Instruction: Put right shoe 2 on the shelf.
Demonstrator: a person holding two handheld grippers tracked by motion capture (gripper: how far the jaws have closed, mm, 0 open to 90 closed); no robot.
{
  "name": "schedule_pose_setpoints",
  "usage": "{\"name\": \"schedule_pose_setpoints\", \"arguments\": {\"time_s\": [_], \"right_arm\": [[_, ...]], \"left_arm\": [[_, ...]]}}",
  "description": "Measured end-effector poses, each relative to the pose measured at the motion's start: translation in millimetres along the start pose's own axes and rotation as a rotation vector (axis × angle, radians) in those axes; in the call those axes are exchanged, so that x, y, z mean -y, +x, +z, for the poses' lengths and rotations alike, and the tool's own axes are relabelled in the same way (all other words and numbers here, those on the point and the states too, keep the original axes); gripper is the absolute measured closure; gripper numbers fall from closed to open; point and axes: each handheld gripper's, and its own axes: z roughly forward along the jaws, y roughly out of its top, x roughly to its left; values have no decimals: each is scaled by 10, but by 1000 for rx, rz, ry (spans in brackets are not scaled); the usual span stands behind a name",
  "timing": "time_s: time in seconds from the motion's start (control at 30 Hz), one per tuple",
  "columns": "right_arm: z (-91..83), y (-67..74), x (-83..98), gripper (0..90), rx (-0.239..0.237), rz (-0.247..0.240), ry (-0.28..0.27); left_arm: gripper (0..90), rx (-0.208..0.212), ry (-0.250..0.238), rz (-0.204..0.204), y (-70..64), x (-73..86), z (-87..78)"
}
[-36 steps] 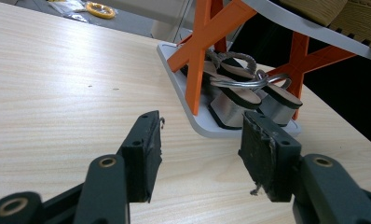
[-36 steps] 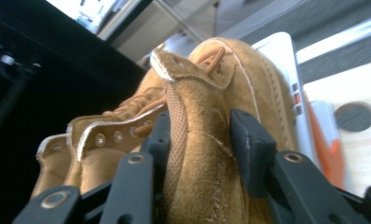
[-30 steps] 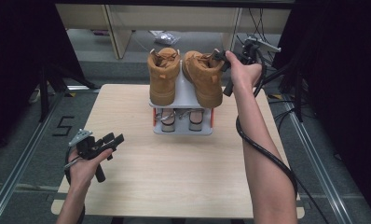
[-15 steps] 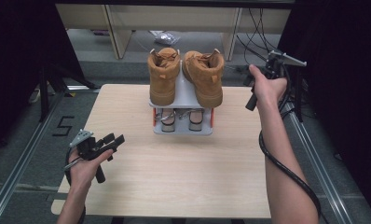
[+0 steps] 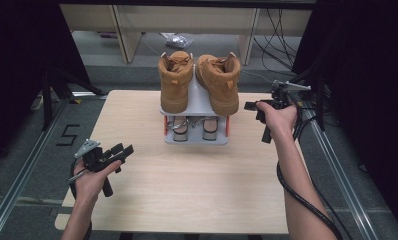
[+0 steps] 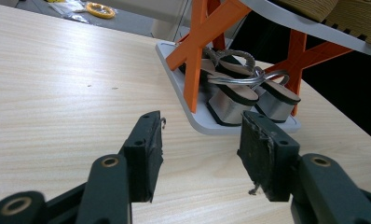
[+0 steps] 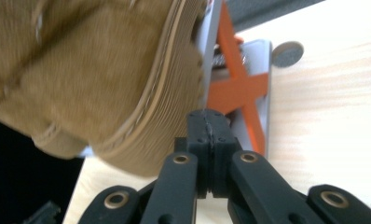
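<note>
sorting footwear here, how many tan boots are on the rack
2: left tan boot and right tan boot, side by side on the top shelf of the rack; none look hidden.

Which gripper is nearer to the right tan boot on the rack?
The right. The right gripper, jaws shut and empty, is just beside the right tan boot. The left gripper rests open near the table's front left, far from it.

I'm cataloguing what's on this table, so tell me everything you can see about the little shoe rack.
The shoe rack is a small two-level stand: a grey base plate, a sloping grey top shelf and orange X-shaped side braces, all looking like plastic. It stands upright at the far middle of the wooden table. Two tan boots rest on the top shelf, toes toward the person; a pair of silver sandals sits on the base. No hand-held gripper touches it.
</note>
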Motion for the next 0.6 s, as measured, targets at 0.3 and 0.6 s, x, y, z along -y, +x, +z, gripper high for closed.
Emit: {"name": "schedule_pose_setpoints", "arguments": {"time_s": [0.3,0.6], "right_arm": [[99,135,143,900,4,-44,22],[155,168,176,900,5,-23,-11]], "left_arm": [[485,-2,0,1,8,-2,-2],[484,-2,9,3,-4,16,20]]}}
